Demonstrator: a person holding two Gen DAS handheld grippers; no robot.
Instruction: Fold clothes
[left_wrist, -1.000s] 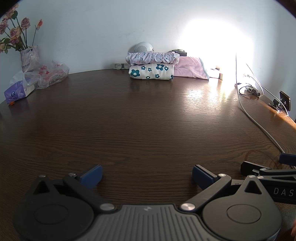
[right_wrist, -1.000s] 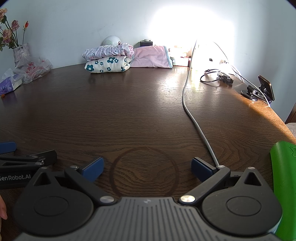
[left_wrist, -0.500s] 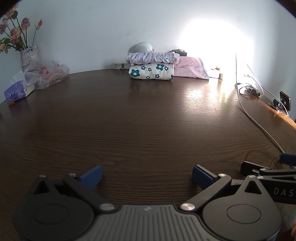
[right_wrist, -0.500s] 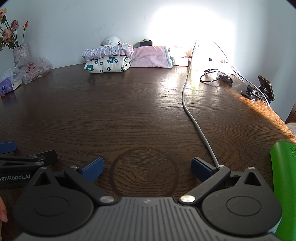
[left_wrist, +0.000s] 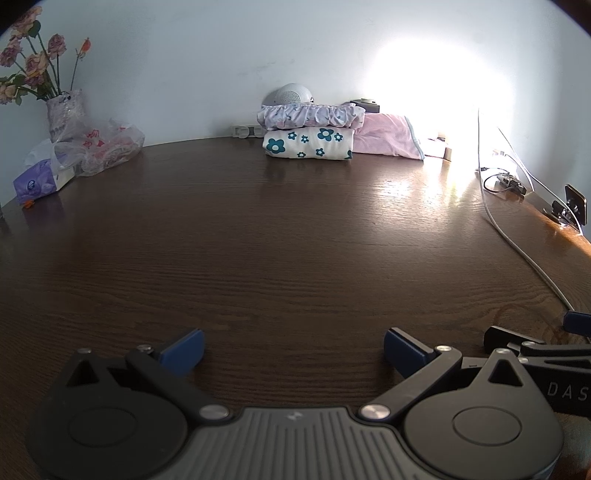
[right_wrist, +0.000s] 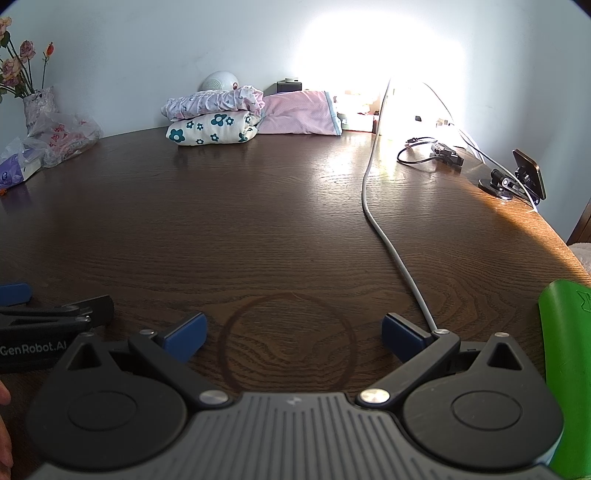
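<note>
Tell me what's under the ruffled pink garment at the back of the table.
The ruffled garment lies on a folded cream cloth with teal flowers, which rests on the table. Whether anything is tucked between them is hidden. Both grippers are open and empty.

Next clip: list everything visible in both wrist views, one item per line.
Folded clothes: three, flowered white under frilly lilac, pink beside; far edge by wall.
White dome device: one, behind the stack.
Power strip: one, white, left of stack.
Flower vase: one, far left.
Plastic bag: one, clear with red print, beside vase.
Tissue pack: one, purple, far left.
Grey cable: one, across table right.
Phone stand: one, black, right edge.
Green object: one, near right.
Table: one, dark wood.
Left tool: open, empty.
Right tool: open, empty.
</note>
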